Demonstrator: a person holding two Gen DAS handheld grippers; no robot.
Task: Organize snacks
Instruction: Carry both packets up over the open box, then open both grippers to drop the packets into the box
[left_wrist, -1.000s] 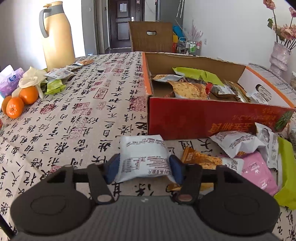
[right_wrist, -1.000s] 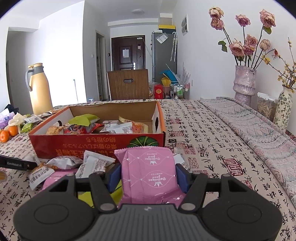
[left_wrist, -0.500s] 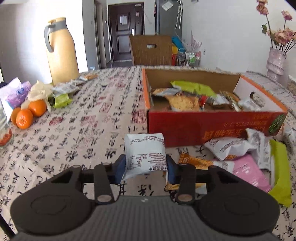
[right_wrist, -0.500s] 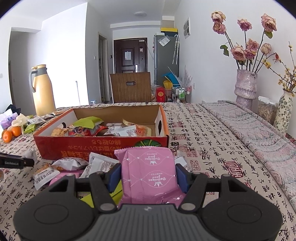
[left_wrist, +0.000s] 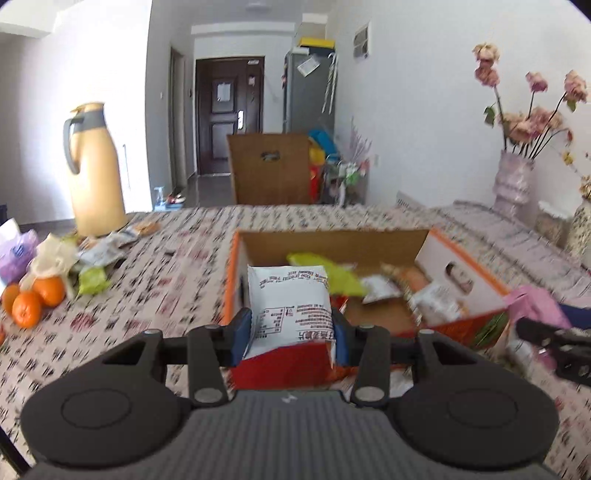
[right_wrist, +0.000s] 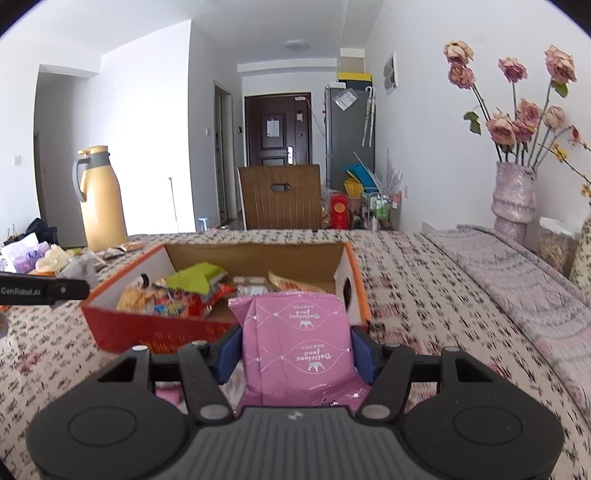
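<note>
Left hand-held gripper (left_wrist: 291, 334) is clamped on a white snack packet (left_wrist: 290, 308), blue pads pressed against both sides; packet is held upright, clear of the table (left_wrist: 155, 295), in front of the near-left corner of the red cardboard box (left_wrist: 280, 363); left-wrist view is motion-blurred.

Right hand-held gripper (right_wrist: 295, 354) is clenched on a pink snack packet (right_wrist: 295, 343), pads against both edges; packet is held upright, printing upside down, just before the near-right corner of the box (right_wrist: 159, 334).

Box is open-topped and set on the table; a green packet (right_wrist: 195, 278), red and orange wrappers and several white packets are seen inside, loosely piled.

In the left-wrist view the right hand-held gripper with its pink packet is seen at the right edge, beside the box; in the right-wrist view a black part of the left hand-held gripper is seen at the left edge.

Yellow thermos jug (left_wrist: 96, 173), oranges (left_wrist: 35, 299) and more wrappers are left at the far-left side of the table; vase of dried roses (right_wrist: 513, 195) is at the right.
</note>
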